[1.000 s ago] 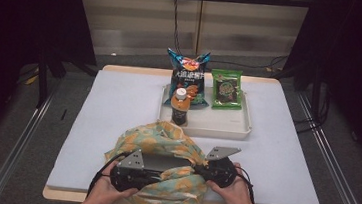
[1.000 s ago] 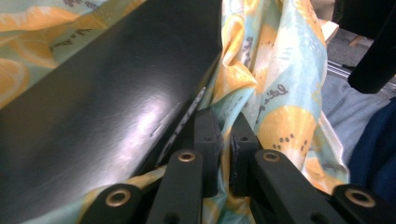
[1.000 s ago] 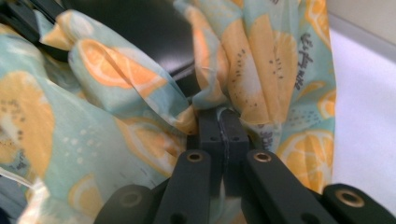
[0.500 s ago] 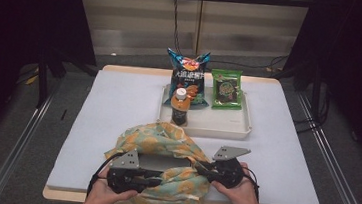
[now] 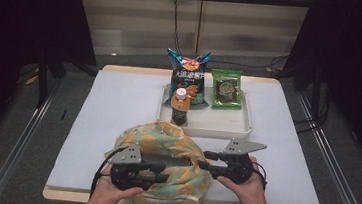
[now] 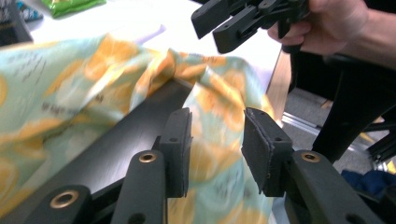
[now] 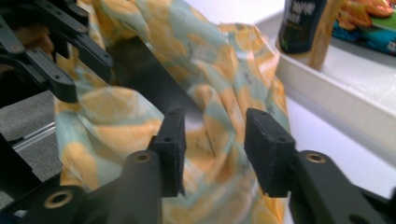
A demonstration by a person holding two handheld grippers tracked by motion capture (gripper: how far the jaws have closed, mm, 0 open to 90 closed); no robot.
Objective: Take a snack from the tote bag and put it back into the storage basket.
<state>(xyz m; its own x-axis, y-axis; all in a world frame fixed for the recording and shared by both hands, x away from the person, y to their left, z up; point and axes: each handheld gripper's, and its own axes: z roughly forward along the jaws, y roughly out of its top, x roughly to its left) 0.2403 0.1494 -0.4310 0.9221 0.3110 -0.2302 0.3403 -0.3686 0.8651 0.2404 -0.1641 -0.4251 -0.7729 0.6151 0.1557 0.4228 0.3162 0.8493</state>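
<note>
Both grippers' fingers stand apart with nothing pinched, their jaws having just been opening: in the high view the left gripper (image 5: pixel 159 173) and right gripper (image 5: pixel 203 160) hover over the orange-patterned bag (image 5: pixel 174 146), which lies crumpled at the table's (image 5: pixel 119 101) near edge, in front of the tray (image 5: pixel 206 127). In the left gripper view its pads (image 6: pixel 180 140) are spread above the bag (image 6: pixel 70 102), apart from it. In the right gripper view the pads (image 7: pixel 266 140) likewise gape over the cloth (image 7: pixel 210 79).

Black tongs (image 5: pixel 183 164) with 2 padded jaws, brass-ringed pivots, grey three-cornered plates, trailing black cables.
</note>
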